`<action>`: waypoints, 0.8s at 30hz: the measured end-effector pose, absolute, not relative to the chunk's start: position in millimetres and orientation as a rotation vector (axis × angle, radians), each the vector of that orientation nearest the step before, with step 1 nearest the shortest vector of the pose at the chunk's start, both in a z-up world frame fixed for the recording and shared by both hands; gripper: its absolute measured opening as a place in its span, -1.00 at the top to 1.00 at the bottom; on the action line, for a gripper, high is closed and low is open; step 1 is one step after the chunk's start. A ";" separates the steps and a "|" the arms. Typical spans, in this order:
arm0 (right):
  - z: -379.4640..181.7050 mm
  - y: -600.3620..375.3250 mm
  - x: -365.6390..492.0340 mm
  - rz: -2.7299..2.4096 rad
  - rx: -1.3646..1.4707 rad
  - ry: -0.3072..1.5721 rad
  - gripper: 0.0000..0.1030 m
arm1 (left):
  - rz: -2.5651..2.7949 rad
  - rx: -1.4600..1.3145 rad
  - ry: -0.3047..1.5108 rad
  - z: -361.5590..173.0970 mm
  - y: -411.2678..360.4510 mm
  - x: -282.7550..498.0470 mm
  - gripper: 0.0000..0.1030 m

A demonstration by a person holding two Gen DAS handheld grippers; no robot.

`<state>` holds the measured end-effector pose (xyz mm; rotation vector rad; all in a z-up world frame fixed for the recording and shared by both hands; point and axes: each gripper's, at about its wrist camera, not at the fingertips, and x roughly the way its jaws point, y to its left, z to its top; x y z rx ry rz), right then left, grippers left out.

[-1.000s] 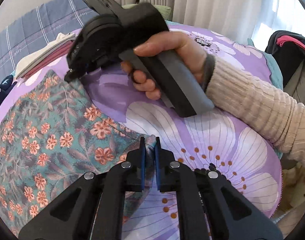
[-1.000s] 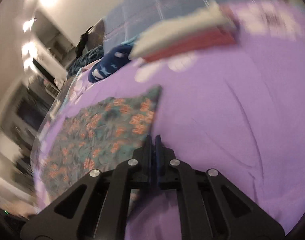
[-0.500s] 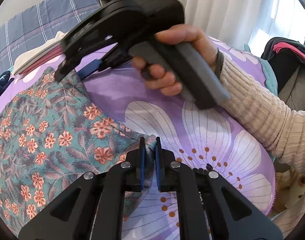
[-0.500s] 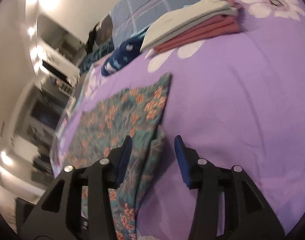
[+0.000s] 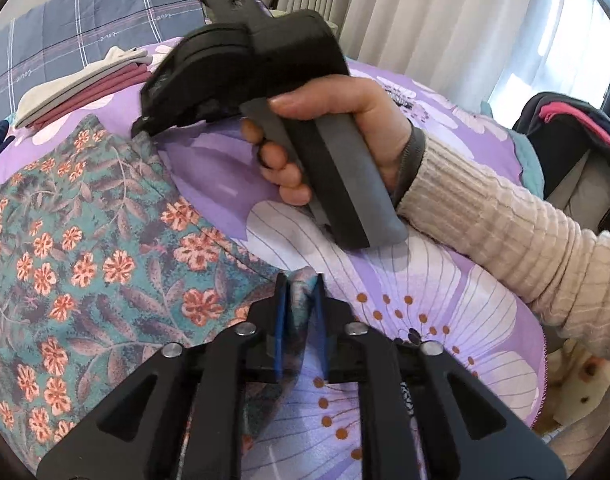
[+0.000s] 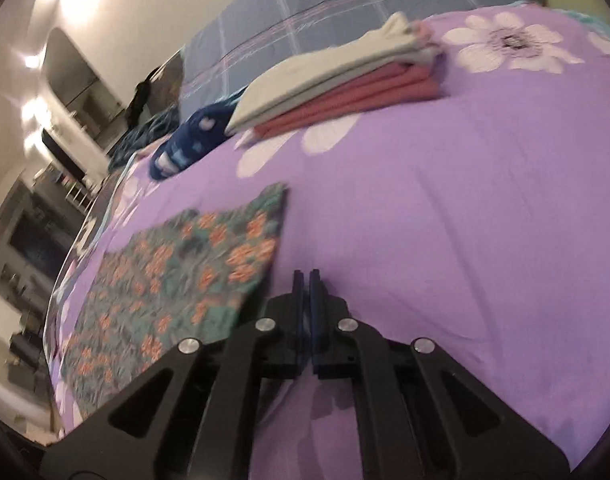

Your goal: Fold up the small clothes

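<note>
We count one teal floral cloth (image 5: 85,248), corner pinched in our left gripper (image 5: 301,304); right gripper (image 6: 306,280) closed, w/ nothing between, cloth just left.

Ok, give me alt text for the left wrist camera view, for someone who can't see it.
The left gripper pinches a corner of a teal floral cloth spread on a purple flowered bedspread. Beyond it, a hand in a cream sleeve holds the right gripper at the cloth's far corner, near a stack of folded clothes.
</note>
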<state>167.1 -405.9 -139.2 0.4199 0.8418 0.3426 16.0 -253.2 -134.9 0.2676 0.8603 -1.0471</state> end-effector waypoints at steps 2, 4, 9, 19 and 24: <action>-138.2 -414.9 165.4 0.325 0.461 0.854 0.92 | -1.032 0.241 0.846 -128.8 -244.8 11.9 0.47; -129.8 -426.5 153.3 0.282 0.471 0.846 0.70 | -1.029 0.222 0.823 -119.7 -232.3 5.0 0.43; -96.5 -416.3 104.1 0.230 0.344 0.788 0.45 | -0.944 0.139 0.749 -91.9 -167.7 -7.6 0.27; -34.3 -286.1 21.9 0.439 -0.029 0.653 0.09 | -0.430 -0.054 0.671 -71.5 34.3 -33.2 0.27; -41.9 -178.4 -8.4 0.673 -0.153 0.667 0.02 | -0.182 -0.172 0.646 -73.8 136.7 -53.9 0.27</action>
